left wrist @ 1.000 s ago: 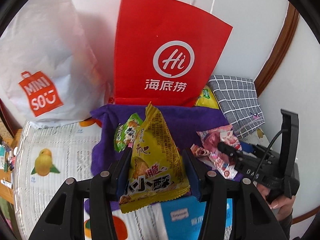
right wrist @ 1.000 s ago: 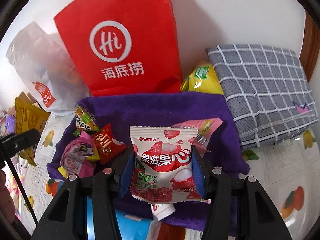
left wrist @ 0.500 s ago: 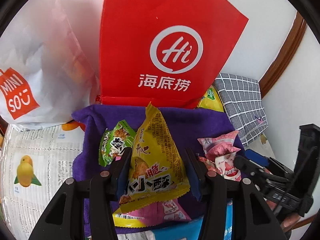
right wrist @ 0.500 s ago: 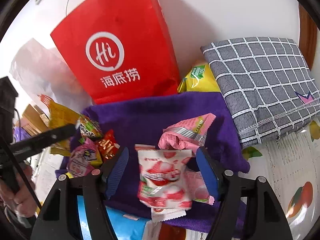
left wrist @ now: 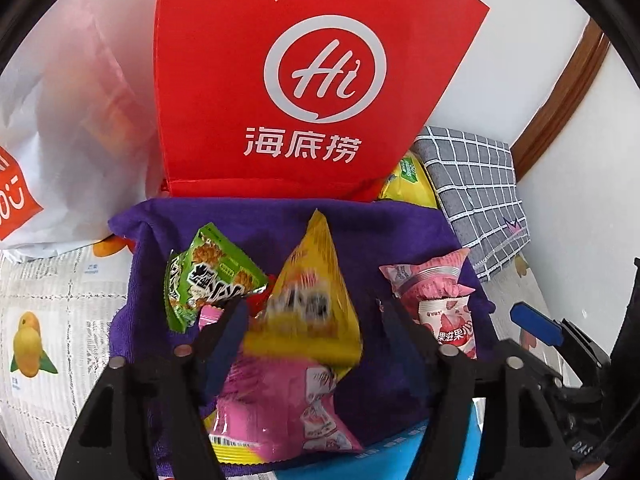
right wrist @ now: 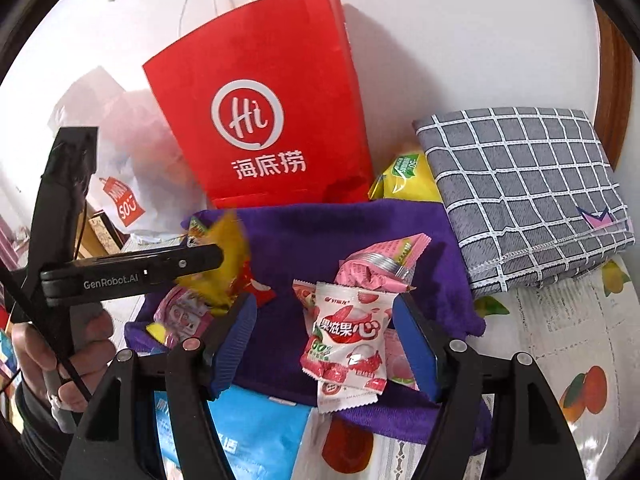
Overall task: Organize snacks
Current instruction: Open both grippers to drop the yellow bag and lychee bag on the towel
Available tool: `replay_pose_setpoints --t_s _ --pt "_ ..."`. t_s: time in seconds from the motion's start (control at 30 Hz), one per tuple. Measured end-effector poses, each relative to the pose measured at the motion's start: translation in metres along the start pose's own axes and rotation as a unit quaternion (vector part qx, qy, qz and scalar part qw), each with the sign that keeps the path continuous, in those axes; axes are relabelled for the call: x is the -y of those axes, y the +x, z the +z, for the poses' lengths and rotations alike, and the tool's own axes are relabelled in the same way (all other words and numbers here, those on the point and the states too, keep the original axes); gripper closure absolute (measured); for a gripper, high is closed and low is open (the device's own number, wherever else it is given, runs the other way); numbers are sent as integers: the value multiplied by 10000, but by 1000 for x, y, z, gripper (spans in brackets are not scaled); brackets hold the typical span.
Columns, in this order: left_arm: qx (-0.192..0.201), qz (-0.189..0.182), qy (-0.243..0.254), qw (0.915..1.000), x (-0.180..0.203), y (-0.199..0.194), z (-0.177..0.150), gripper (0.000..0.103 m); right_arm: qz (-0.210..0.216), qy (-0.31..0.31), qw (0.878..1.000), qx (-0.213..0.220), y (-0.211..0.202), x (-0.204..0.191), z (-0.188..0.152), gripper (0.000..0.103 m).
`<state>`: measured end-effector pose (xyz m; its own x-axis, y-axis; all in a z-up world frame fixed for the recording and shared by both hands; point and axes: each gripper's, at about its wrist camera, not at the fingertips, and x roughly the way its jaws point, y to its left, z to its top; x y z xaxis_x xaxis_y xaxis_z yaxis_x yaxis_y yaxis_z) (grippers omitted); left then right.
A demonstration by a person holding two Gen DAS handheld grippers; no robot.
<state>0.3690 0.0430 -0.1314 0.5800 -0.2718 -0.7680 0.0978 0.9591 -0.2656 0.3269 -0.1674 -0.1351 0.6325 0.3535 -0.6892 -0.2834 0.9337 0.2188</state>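
- Left gripper (left wrist: 308,320) has its jaws spread wide, and the yellow snack packet (left wrist: 312,300) sits blurry in the gap between them, over the purple towel (left wrist: 248,220).
- Right gripper (right wrist: 324,336) is wide open too, with the strawberry candy packet (right wrist: 346,336) lying loose on the towel between its fingers.
- Green packet (left wrist: 208,276) is on the towel's left part, pink wrapper (left wrist: 428,280) on its right.
- Red paper bag (right wrist: 260,120) stands just behind the towel, grey checked cloth (right wrist: 524,184) beside its right edge.

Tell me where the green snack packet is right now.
In the left wrist view, the green snack packet lies on the purple towel, left of the blurred yellow packet, below the red bag.
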Motion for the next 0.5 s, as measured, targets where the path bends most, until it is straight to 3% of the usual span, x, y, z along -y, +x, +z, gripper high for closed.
replay_pose_setpoints --t_s 0.5 --pt "106 -27 47 9999 -5 -45 -19 32 72 158 9998 -43 -18 -14 -28 33"
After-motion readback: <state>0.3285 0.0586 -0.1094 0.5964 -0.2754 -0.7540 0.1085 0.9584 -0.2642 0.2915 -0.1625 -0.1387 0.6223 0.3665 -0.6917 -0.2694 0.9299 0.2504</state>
